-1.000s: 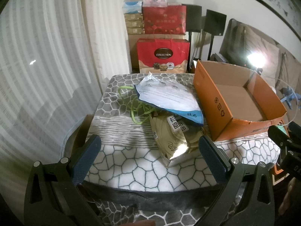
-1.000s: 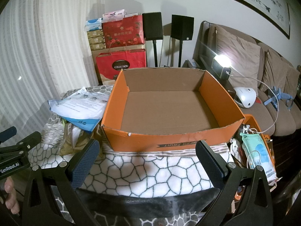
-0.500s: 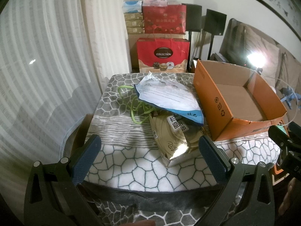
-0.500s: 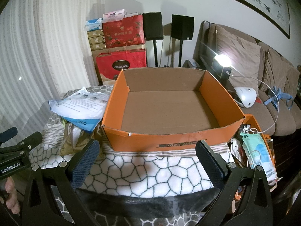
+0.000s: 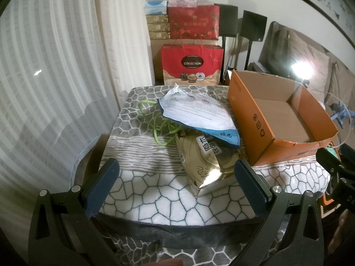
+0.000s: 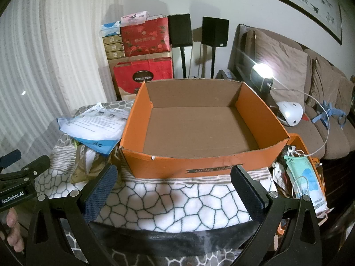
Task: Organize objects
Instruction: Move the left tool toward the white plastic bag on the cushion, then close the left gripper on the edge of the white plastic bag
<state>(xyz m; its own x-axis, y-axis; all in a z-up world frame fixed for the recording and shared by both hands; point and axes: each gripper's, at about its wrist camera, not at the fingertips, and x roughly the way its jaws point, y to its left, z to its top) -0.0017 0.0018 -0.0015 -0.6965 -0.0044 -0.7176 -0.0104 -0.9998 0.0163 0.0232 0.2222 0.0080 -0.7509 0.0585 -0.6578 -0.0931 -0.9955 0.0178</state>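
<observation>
The gold pouch (image 5: pixel 206 161) lies on the patterned blanket (image 5: pixel 155 201), long axis running 6 to 12, just left of the empty orange box (image 6: pixel 199 168) and half under the white-blue packet (image 5: pixel 197 113). I judge my left gripper (image 5: pixel 175 188) nearer: the pouch sits at 12, slightly toward 1. Both grippers, right gripper (image 6: pixel 173 188) too, are spread wide, holding nothing.

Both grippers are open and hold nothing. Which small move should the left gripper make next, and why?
Probably ease the left gripper forward and down onto the gold pouch. Its jaws are wide open, the pouch is the nearest loose item ahead of it, and the orange box beside it is empty. The white and blue bag overlaps the pouch's far end, so grip the near end.
</observation>
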